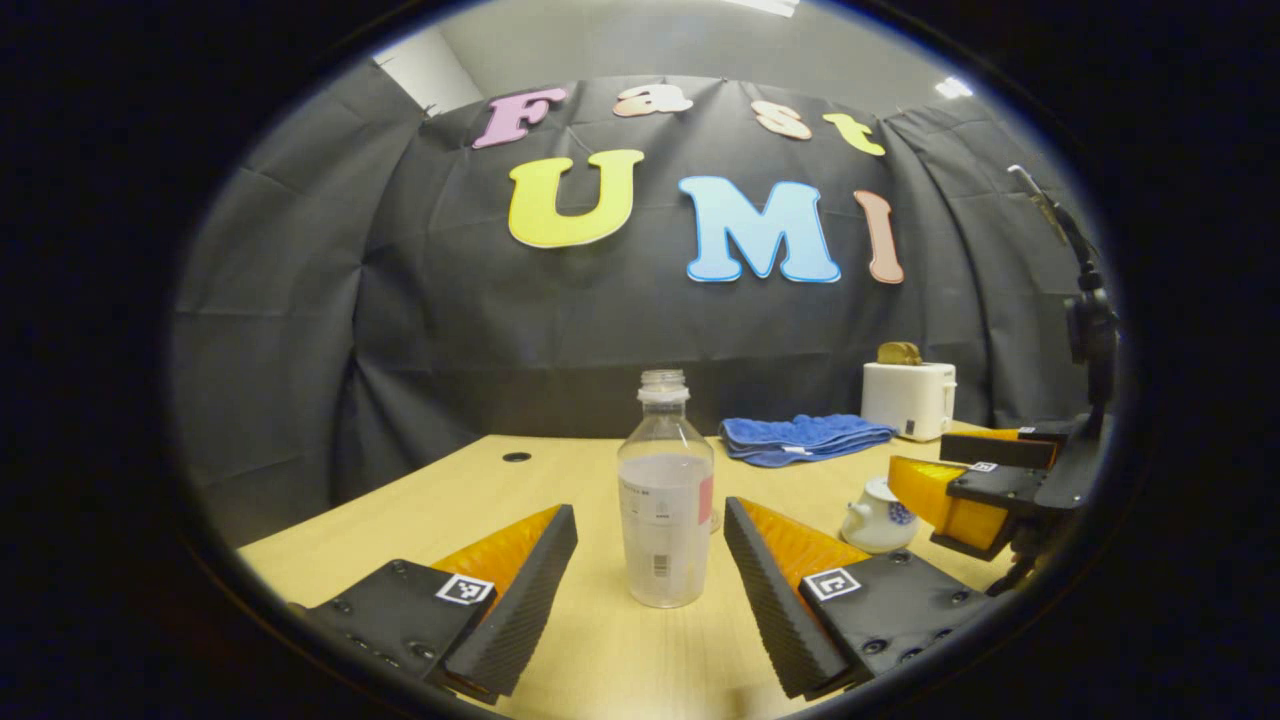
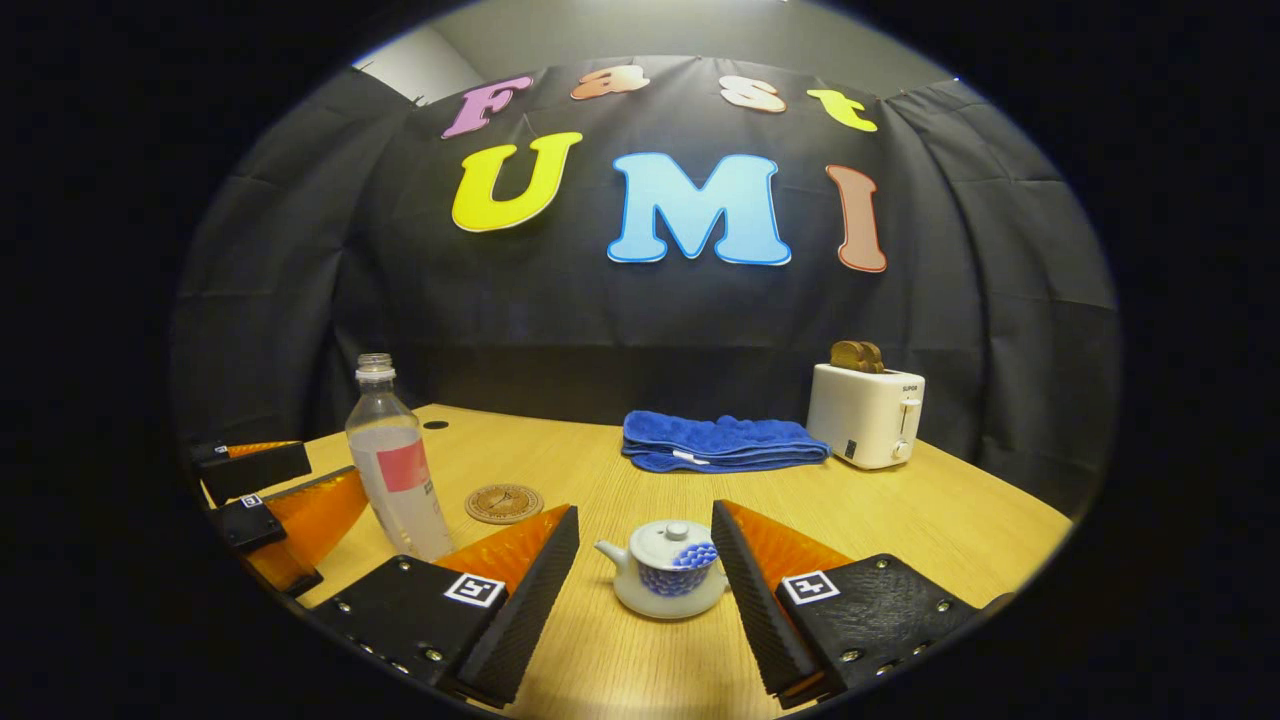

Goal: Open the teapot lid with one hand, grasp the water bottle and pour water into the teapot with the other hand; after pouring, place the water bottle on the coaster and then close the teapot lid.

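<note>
Water bottle (image 1: 666, 500) stands upright and capless on the bench (image 1: 600, 640), between the spread fingers of the left claw (image 1: 650, 570), which touch nothing. Thin clear plastic, about half full: it looks light and likely to buckle, so a hold at mid-body with modest squeeze seems best. Teapot (image 2: 668, 568) sits lid on between the parted fingers of the right claw (image 2: 645, 580). Its glazed lid is probably slick and brittle; pinch the small knob (image 2: 679, 528). Coaster (image 2: 504, 503) lies beside the bottle.
</note>
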A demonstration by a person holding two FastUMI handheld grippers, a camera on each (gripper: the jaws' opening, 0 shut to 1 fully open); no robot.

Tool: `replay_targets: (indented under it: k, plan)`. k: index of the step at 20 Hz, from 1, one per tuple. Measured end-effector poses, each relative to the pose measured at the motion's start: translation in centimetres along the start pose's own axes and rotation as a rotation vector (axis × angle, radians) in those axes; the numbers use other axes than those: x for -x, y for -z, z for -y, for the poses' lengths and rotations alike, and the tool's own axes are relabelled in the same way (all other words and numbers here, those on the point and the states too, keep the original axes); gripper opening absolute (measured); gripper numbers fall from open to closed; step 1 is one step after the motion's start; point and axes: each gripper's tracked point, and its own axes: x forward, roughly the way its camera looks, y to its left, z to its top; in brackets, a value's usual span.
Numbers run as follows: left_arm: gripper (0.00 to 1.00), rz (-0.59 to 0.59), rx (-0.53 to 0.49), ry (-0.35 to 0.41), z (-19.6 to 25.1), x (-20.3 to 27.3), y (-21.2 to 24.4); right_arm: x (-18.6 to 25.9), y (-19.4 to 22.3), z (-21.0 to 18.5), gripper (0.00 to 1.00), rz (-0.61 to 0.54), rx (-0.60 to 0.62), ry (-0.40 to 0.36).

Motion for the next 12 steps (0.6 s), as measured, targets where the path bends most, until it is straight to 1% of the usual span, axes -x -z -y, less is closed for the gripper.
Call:
replay_targets:
  k: [3, 4, 6, 8, 10, 12]
  plan:
    - [1.00, -0.004, 0.010, 0.009, 0.0, -0.1, -0.2, -1.6, 0.3, 0.1, 0.86, -0.034, -0.009, -0.010]
    - [1.00, -0.003, 0.014, 0.010, -0.1, -0.2, -0.4, -1.9, 0.3, 0.6, 0.86, -0.045, -0.019, 0.001]
    - [1.00, -0.005, 0.011, 0.006, -0.2, -0.4, -0.4, -3.0, 0.4, 1.0, 0.72, -0.057, -0.037, 0.014]
    - [1.00, -0.009, 0.010, 0.003, -0.5, -0.5, -0.1, -3.7, 0.7, 1.4, 0.71, -0.073, -0.020, 0.030]
    - [1.00, -0.013, 0.009, -0.002, -0.7, -0.7, -0.1, -4.3, 1.5, 1.5, 0.71, -0.095, -0.006, 0.029]
    - [1.00, -0.015, 0.008, -0.007, -0.9, -0.7, 0.0, -5.0, 2.3, 1.7, 0.70, -0.121, -0.024, 0.031]
